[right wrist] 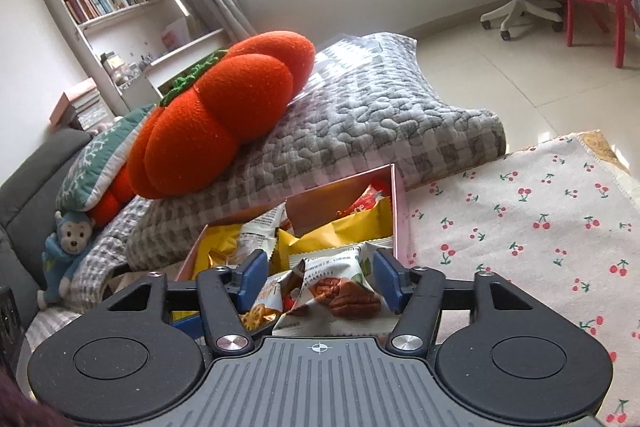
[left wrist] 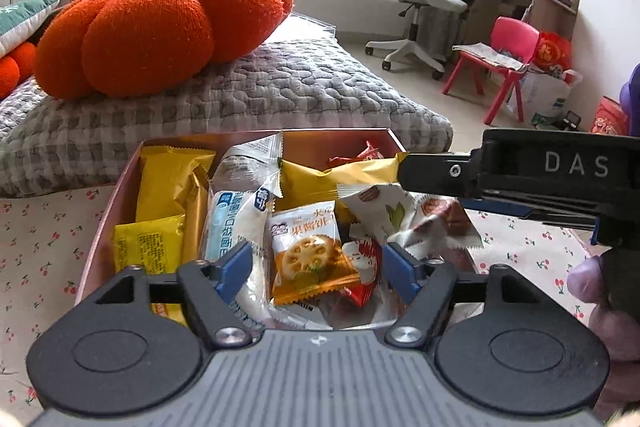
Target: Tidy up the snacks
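1. Many snack packets fill the pink box (left wrist: 120,187) on the cherry-print cloth (right wrist: 520,227).
2. Left gripper (left wrist: 316,269): jaws wide open, holding nothing, over the lotus chip packet (left wrist: 310,259).
3. Right gripper (right wrist: 320,279): jaws open around the pecan packet (right wrist: 340,287), not squeezing yet.
4. Packets look light, crinkly and slippery; pinch the flat sealed edge gently.

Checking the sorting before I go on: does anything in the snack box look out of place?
Yes. The left side of the box holds yellow packets lined up, but the right side is a loose heap: the pecan packet and lotus-root packet lie tilted over others.
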Motion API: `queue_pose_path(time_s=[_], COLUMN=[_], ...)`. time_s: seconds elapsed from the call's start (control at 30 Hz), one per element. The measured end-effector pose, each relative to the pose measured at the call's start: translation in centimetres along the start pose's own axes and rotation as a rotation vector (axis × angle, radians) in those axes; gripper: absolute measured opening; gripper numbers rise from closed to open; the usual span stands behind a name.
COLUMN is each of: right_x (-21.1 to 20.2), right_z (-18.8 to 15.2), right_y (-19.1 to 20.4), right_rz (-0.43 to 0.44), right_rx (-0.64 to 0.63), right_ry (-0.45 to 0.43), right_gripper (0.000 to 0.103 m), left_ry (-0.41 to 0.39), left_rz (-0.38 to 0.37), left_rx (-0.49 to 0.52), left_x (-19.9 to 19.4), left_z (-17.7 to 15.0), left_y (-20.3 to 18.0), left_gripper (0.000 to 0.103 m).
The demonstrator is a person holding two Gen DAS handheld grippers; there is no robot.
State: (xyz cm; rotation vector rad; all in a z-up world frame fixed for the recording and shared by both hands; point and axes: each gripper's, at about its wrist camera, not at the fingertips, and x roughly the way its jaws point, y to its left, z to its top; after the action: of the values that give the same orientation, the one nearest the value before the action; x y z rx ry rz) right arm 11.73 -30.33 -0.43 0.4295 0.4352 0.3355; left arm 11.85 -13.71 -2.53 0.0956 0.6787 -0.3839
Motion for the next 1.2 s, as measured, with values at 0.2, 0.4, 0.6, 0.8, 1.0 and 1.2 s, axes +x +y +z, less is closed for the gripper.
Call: queue_pose_path(time_s=[0.2,0.4,0.6,0.8,1.0,1.2], right_x=[-1.9,-4.6,-6.9,-8.8,-10.3,-11.1], right_z=[-0.2,-0.7,-2.0,-3.6,-5.9,-8.6], right_y=[0.6,2.5,4.1,5.3,7.7,10.0], right_rz=[-0.052,-0.078,-0.108,-0.149,-0.218,-0.279], right_rx=[-0.028,-0.080,-0.128,-0.162,-0.260,-0.368], right_ry=[0.000,-0.007,0.008,0.034,0.054,0.091], right_gripper=[0.079,0.087,0.095,0.098,0.101,0.101], left_ry=[0.009,0.028,0.037,0.055,0.096,0.104], left_rz=[0.013,0.032,0.039,0.084,0.138,0.180], left_rx=[-0.003,-0.032,-0.067,-0.080,-0.102,-0.129], left_x=[-1.8,-3.9,-6.3,-8.0,-9.9,-12.4], left_z=[-0.5,-1.3,-2.2,-3.5,-5.0,-6.0], left_y=[0.3,1.5,2.3,2.9,3.7,4.5], left_gripper=[0.088,0.096,0.101,0.102,0.102,0.102])
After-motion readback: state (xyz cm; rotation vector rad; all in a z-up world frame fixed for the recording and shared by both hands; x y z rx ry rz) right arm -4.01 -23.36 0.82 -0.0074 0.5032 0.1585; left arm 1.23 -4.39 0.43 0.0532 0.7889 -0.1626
